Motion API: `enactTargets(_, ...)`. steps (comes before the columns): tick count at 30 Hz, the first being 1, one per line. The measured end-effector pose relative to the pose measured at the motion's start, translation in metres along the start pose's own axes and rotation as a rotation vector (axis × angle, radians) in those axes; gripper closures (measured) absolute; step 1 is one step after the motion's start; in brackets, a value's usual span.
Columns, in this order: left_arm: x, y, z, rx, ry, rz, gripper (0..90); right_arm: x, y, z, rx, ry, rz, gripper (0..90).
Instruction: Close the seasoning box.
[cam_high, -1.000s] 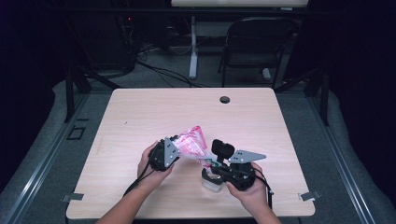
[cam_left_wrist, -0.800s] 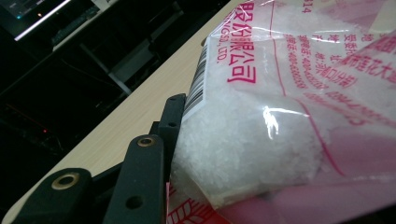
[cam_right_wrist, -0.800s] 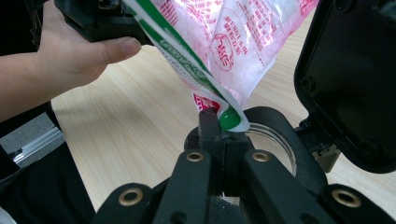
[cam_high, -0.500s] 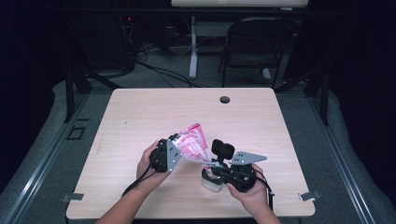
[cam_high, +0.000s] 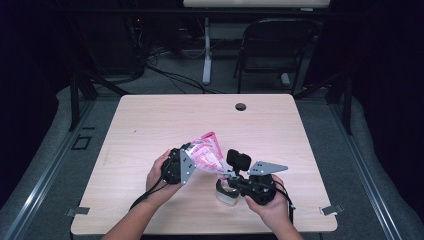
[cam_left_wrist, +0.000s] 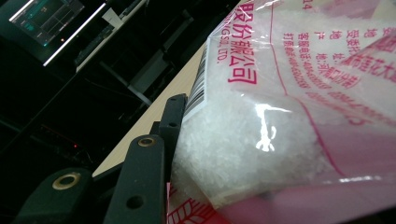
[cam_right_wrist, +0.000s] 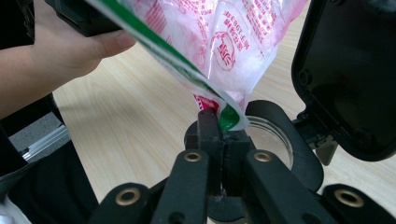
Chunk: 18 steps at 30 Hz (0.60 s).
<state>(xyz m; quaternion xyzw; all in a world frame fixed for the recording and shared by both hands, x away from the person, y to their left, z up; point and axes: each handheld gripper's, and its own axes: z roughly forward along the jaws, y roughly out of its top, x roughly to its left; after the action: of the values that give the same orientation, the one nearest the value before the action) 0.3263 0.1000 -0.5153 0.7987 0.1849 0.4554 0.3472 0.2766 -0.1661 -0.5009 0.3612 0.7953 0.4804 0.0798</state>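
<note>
Forearms and hands are seen at the near edge of the bench (cam_high: 150, 125), one gripper carried in each. Right gripper (cam_high: 235, 176): fingers (cam_right_wrist: 208, 128) closed narrowly on the lower corner of the bag (cam_high: 207, 152), pinched just above the jar (cam_high: 227, 192). Jar: small, clear, standing upright on the bench under the right gripper, its open mouth directly below the pinched corner; its fill level cannot be made out, possibly little or nothing yet. Left gripper (cam_high: 186, 159): fingers (cam_left_wrist: 154, 158) half closed around the body of the bag, holding it raised and tilted toward the jar. Bag: pink-printed plastic, loaded with white granules, held between both grippers above the bench. Progress is judged early: bag positioned over the jar, pouring yet to be completed. Farther off, a round hole (cam_high: 240, 106) is noted at the bench's far edge, a chair (cam_high: 272, 47) beyond.
</note>
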Motion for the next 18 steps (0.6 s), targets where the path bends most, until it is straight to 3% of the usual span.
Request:
enactTargets(7, -0.002, 0.000, 0.001, 0.000, -0.004, 0.017, 65.5, 0.001, 0.002, -0.007, 0.018, -0.013, -0.010, 80.6)
enactTargets(18, -0.006, 0.002, 0.001, 0.002, 0.006, 0.044, 65.6, 0.006, 0.000, -0.018, -0.023, -0.011, -0.026, 74.5)
